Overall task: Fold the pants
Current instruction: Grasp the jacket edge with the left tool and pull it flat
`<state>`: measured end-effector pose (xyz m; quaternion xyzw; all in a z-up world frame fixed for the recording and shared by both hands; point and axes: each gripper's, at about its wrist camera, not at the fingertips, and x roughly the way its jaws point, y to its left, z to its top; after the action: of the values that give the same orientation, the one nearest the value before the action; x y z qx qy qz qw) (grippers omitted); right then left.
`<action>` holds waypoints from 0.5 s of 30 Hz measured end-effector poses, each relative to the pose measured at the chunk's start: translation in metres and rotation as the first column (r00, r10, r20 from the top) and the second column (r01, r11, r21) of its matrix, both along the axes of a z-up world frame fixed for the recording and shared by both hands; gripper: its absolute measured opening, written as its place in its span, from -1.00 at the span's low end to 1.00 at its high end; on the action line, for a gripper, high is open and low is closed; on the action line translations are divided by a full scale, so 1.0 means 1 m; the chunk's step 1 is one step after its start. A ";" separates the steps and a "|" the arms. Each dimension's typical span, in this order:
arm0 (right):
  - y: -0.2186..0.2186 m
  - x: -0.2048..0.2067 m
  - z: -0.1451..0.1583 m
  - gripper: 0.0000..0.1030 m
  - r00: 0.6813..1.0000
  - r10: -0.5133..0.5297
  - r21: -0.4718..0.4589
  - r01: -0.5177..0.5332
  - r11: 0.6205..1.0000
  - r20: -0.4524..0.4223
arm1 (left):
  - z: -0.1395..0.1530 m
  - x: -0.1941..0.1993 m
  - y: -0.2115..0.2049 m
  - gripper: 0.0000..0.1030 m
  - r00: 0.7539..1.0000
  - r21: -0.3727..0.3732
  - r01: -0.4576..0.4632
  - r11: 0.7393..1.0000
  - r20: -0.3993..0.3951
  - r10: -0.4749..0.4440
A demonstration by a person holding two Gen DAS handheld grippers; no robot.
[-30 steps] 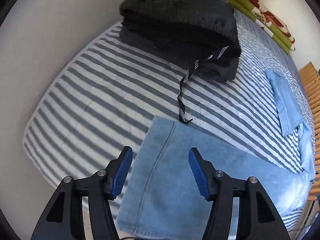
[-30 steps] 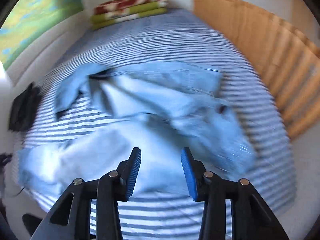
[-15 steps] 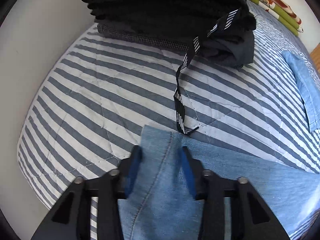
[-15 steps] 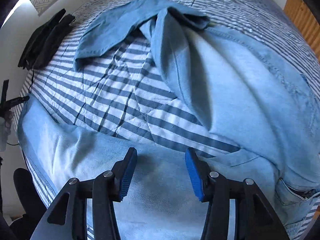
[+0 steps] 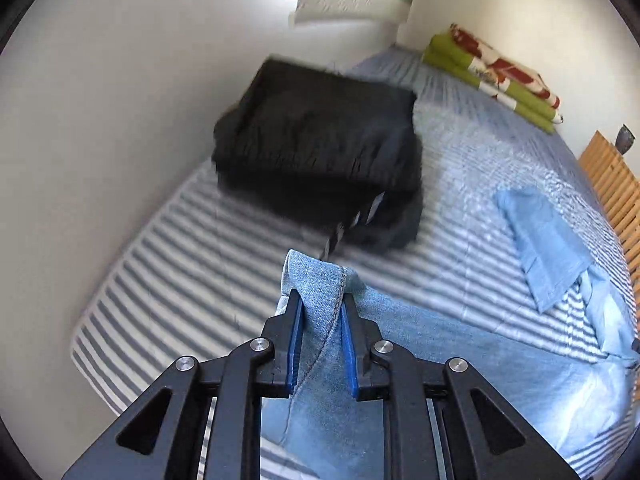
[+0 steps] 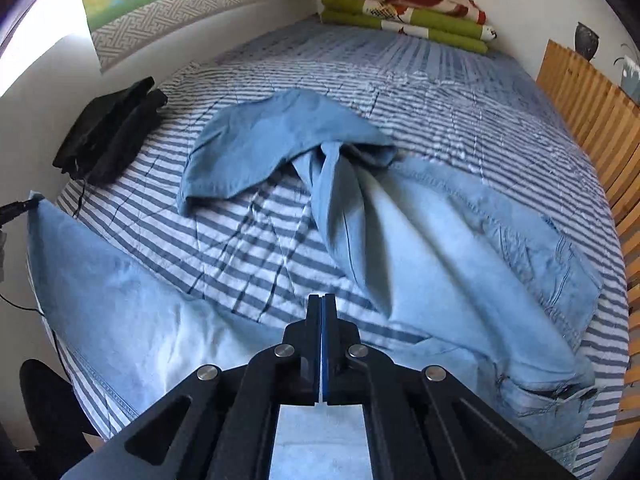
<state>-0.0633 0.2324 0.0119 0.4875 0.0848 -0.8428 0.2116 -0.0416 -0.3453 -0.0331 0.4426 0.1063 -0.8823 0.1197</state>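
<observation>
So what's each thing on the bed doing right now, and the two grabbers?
Jeans: unfolded, crumpled, one leg doubled over.
Left hand-held gripper: closing on a jeans hem, lifted off the bed.
Right hand-held gripper: shut; whether it pinches denim can't be seen.
Black clothes: folded, stacked.
Blanket: folded, by the wall.
Bedspread: spread, wrinkled.

Lt-blue jeans sprawled on bed, legs apart, rumpled.
</observation>
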 end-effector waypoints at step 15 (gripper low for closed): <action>-0.093 0.078 -0.045 -0.30 0.934 0.320 -0.030 -0.320 0.947 0.161 | -0.074 0.004 -0.048 0.29 0.978 0.059 -0.062 0.996 0.202 0.048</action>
<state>0.0149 0.1391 -0.0333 0.5343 0.1442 -0.7544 0.3529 -0.0373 -0.3937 -0.1067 0.5297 0.1346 -0.8257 0.1396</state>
